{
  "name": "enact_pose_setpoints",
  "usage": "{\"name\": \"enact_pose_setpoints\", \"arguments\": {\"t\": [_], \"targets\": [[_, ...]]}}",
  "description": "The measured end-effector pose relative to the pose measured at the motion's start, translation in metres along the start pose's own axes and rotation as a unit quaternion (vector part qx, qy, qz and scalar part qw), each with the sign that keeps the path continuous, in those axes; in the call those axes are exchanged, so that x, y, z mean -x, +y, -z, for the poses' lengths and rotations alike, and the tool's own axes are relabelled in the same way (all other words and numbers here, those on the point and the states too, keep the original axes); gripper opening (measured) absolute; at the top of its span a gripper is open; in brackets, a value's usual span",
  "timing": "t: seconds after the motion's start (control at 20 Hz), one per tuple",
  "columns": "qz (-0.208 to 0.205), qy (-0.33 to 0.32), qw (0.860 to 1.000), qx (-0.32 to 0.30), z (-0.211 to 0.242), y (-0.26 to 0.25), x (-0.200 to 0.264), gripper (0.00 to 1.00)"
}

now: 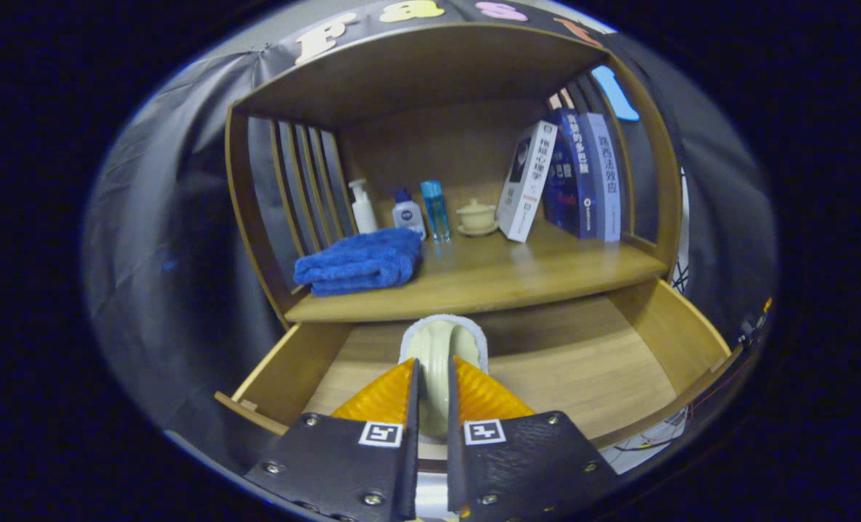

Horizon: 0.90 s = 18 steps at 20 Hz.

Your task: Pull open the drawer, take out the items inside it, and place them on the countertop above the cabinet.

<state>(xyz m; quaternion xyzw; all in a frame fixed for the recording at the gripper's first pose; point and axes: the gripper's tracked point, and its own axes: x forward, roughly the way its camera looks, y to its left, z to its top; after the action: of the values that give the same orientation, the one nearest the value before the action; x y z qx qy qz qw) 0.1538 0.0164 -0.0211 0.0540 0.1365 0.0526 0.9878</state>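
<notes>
Holding a pale green, ring-shaped item (436, 355) pinched edge-on between the gripper's (434, 377) two fingers, both pressing its flat sides. It has a white fuzzy rim at the top, maybe a sponge or scrubber backing; I can't tell exactly what it is. It sits above the open drawer (590, 362), roughly over the drawer's middle, below the front edge of the countertop (503, 275).

Handling, my judgement: looks light, smooth and somewhat glossy on the green part, so it could slip if the pinch loosens. Seems stiff enough to keep its shape under the squeeze, though the fuzzy rim probably gives. A grip across the two flat faces, as now, looks like the right hold; grabbing the rounded edge would let it roll out.

The drawer floor I can see is bare wood, but the part near me is hidden behind the fingers.

On the countertop: a folded blue towel (361, 261) at the front left corner, a white pump bottle (362, 206), a small white bottle with blue cap (407, 212), a clear blue bottle (436, 210) and a lidded cup on a saucer (476, 217) along the back, and books (568, 177) leaning at the back right. Free space is at the front centre and front right; I'd set it there, clear of the towel.
</notes>
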Motion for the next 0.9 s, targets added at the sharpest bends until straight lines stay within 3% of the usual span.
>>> {"name": "enact_pose_setpoints", "arguments": {"t": [0.3, 0.5, 0.9], "targets": [[0.022, -0.021, 0.999, 0.027, -0.039, -0.010, -0.013, 0.17], [0.052, -0.017, 0.998, 0.011, -0.054, -0.023, -0.050, 0.17], [0.065, -0.006, 0.998, 0.012, -0.074, -0.034, -0.125, 0.17]]}}
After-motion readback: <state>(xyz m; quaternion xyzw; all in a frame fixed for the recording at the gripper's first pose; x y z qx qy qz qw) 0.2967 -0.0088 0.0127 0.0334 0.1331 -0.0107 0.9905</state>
